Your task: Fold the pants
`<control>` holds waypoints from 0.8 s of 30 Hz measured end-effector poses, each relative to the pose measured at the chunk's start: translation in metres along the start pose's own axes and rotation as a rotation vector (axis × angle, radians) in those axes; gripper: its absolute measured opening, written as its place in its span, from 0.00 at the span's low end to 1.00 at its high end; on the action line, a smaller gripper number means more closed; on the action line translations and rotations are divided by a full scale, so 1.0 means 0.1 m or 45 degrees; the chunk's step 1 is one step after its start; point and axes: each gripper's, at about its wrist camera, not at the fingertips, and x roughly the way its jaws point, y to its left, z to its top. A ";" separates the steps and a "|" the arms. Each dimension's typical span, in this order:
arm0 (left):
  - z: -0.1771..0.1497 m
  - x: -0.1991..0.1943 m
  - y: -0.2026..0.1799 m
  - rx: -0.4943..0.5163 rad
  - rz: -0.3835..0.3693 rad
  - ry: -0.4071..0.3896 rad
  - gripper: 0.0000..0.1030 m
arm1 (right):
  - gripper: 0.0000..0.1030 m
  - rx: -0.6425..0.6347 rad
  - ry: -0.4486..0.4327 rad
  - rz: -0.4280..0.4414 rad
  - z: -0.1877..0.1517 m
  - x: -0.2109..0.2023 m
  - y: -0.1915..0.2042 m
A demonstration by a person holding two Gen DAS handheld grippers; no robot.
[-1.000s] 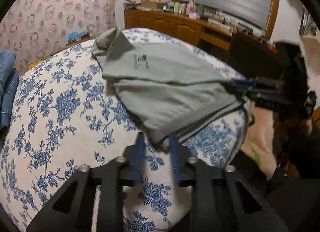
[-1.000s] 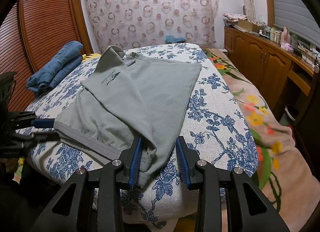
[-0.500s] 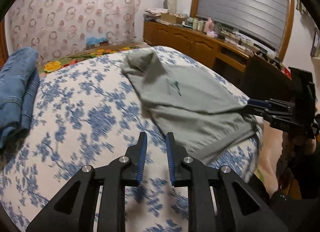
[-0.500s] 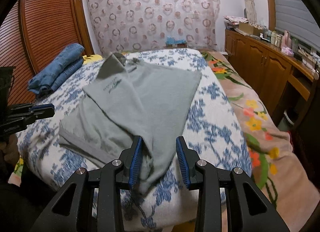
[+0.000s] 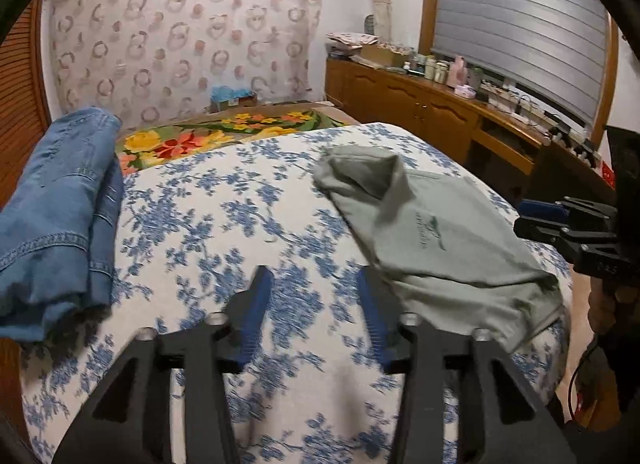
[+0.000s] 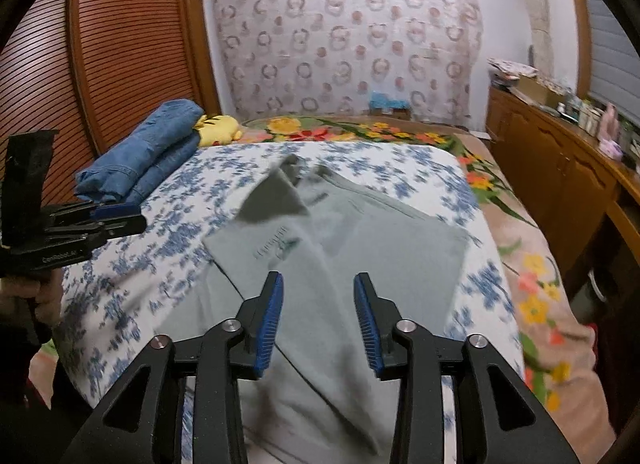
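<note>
The grey-green pants (image 5: 432,232) lie half folded on the blue-flowered bed (image 5: 224,224), with a small logo on the top layer. They also show in the right wrist view (image 6: 360,248). My left gripper (image 5: 314,304) is open and empty, above the bare sheet just left of the pants. My right gripper (image 6: 318,312) is open and empty, above the near end of the pants. The right gripper also shows at the right edge of the left wrist view (image 5: 540,210), and the left gripper at the left edge of the right wrist view (image 6: 120,216).
Folded blue jeans (image 5: 56,216) lie at the bed's left side, also in the right wrist view (image 6: 148,152), with a yellow plush toy (image 6: 218,129) beside them. A wooden sideboard (image 5: 420,112) with clutter stands along the right. A wooden wardrobe (image 6: 120,48) stands at the left.
Both grippers have let go of the pants and pulled back. The left gripper has swung left over the bare sheet and opened wider. The pants lie still on the bed.
</note>
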 end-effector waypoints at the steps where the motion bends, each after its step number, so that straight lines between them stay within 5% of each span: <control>1: 0.01 0.02 0.03 -0.004 -0.003 0.004 0.58 | 0.44 -0.012 0.005 0.010 0.03 0.05 0.02; 3: 0.02 0.05 0.08 -0.012 -0.009 0.005 0.76 | 0.45 -0.032 0.018 0.026 0.07 0.14 0.05; 24: -0.01 0.18 0.46 -0.076 0.001 0.052 0.76 | 0.45 -0.191 0.251 0.219 0.41 1.13 0.42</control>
